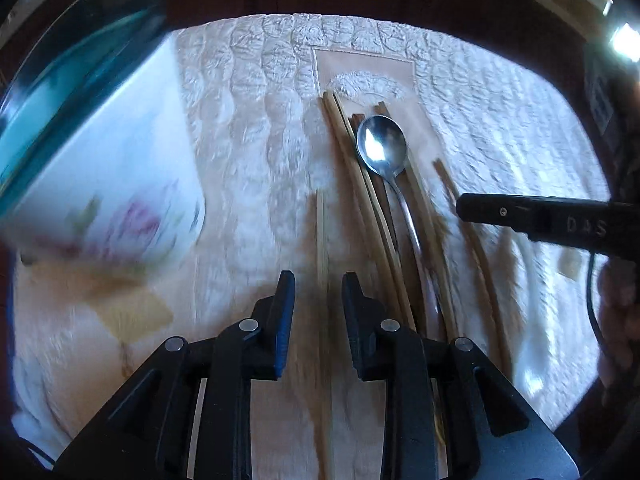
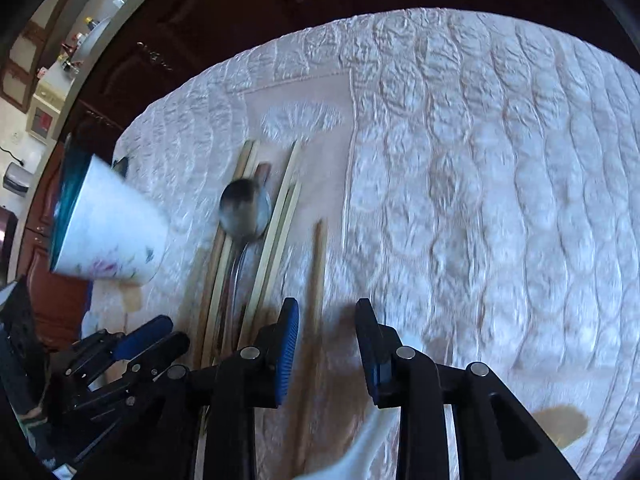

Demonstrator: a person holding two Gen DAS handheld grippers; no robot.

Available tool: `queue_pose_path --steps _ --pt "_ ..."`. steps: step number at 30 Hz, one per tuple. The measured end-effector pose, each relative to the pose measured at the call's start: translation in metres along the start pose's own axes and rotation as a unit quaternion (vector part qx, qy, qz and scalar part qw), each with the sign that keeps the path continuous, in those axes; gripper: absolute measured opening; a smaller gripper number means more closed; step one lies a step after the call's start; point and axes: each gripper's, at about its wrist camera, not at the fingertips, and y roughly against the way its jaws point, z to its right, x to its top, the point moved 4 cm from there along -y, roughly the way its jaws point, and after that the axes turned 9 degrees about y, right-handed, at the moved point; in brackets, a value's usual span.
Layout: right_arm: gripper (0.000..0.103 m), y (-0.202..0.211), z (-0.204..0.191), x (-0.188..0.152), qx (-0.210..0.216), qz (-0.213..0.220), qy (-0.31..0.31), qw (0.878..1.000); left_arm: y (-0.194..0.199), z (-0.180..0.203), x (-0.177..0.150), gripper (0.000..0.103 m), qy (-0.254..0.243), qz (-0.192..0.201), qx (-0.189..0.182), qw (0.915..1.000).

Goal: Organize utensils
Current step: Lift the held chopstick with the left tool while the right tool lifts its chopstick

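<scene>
Both claws released, nothing gripped. Lone chopstick (image 2: pixel 318 276) lies lengthwise straight ahead of right claw (image 2: pixel 327 312), just inside its gap; left claw (image 1: pixel 318 284) w/ another stick (image 1: pixel 320 240) likewise.

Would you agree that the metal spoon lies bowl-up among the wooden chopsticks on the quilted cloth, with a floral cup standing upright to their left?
Not quite: the floral cup is not standing upright; it is tipped well over, its blue inside facing sideways, as the right wrist view shows. The rest holds: the metal spoon lies bowl-up among the wooden chopsticks on the quilted cloth.
</scene>
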Motion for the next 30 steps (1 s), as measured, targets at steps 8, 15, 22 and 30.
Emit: queue_pose_path --steps 8,15,22,30 --pt "0.007 -0.013 -0.009 0.013 -0.016 0.010 0.028 0.999 -0.014 0.002 0.018 0.005 0.016 -0.003 -0.023 0.9996" --pt "0.006 0.057 -0.012 0.008 0.025 0.075 0.035 0.996 0.043 -0.024 0.015 0.004 0.055 0.016 -0.102 0.9931" --pt "0.005 0.123 -0.030 0.007 0.041 0.143 0.063 0.987 0.116 -0.046 0.006 0.004 0.059 0.074 -0.140 0.9856" --pt "0.005 0.168 -0.067 0.010 0.045 0.180 0.108 0.977 0.183 -0.071 -0.001 0.004 0.072 0.135 -0.156 0.9758"
